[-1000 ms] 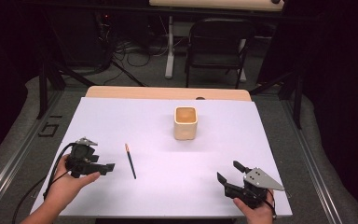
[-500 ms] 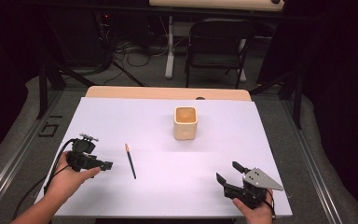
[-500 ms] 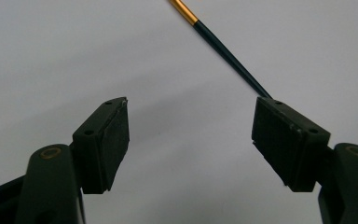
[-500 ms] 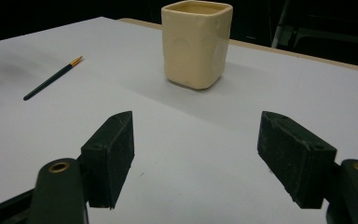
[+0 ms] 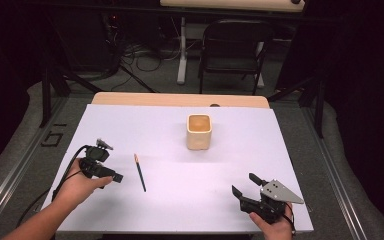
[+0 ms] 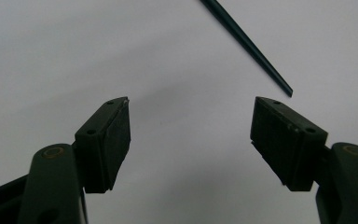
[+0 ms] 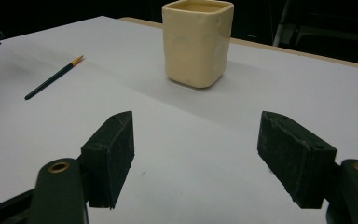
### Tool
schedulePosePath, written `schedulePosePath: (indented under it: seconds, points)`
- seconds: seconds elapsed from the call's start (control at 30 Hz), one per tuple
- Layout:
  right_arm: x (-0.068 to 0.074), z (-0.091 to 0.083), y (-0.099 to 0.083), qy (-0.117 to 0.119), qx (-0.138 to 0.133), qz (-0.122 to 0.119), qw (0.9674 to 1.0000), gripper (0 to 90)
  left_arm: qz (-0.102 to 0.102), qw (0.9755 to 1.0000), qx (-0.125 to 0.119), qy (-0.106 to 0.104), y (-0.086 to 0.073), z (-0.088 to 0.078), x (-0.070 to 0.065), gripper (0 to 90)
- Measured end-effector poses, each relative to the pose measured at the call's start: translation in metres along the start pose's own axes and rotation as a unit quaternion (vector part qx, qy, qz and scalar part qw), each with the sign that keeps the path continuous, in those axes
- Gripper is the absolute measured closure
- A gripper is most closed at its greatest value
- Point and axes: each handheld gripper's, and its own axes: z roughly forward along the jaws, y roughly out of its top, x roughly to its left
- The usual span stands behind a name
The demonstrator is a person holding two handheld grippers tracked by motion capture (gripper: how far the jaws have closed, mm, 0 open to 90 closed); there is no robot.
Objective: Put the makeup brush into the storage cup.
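A thin dark pencil (image 5: 140,173) with an orange tip lies on the white table (image 5: 170,200), left of centre. My left gripper (image 5: 113,176) rests just left of it, open and pointing at it. In the left gripper view the pencil's (image 6: 248,45) dark end lies just beyond my right jaw, and the gripper (image 6: 191,135) holds nothing. A cream square cup (image 5: 199,131) stands upright at mid table. My right gripper (image 5: 244,184) sits near the front right edge, open and empty. From the right gripper view (image 7: 196,154) I see the cup (image 7: 197,42) ahead and the pencil (image 7: 53,78) far left.
A bare wooden strip (image 5: 180,99) runs along the table's far edge. Beyond it stand a black chair (image 5: 232,47) and cables on the floor. A cable (image 5: 67,175) trails from the left gripper toward the front left corner.
My left gripper has shifted a little to the right, closer to the pencil. The right gripper, the pencil and the cup have stayed put.
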Motion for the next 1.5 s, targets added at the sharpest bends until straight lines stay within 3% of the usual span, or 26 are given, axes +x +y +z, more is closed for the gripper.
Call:
schedulePosePath:
  seconds: [0.07, 0.23, 0.57, 0.8, 1.0, 1.5]
  points:
    - [0.0, 0.0, 0.0, 0.0, -0.002, 0.002, 1.0, 27.2, -0.001, 0.9998, 0.021, 0.0, 0.004, 0.003, 0.0, 29.7]
    - [0.0, 0.001, 0.0, 0.003, -0.001, 0.003, 1.0, 27.2, -0.007, 0.9988, 0.048, 0.002, 0.009, 0.006, 0.0, 30.8]
    - [0.001, 0.001, 0.0, 0.004, -0.001, 0.003, 1.0, 27.2, -0.013, 0.996, 0.088, 0.01, 0.014, 0.01, 0.001, 31.0]
    - [0.001, 0.001, 0.0, 0.005, -0.001, 0.004, 1.0, 27.2, -0.005, 0.9948, 0.1, 0.016, 0.021, 0.01, -0.003, 33.2]
    - [0.001, 0.001, 0.0, 0.007, -0.001, 0.004, 1.0, 27.2, -0.011, 0.9949, 0.099, 0.016, 0.029, 0.008, -0.009, 34.7]
    - [0.001, 0.001, 0.0, 0.006, 0.001, 0.005, 1.0, 27.2, -0.017, 0.9949, 0.099, -0.007, 0.052, 0.022, -0.031, 38.7]
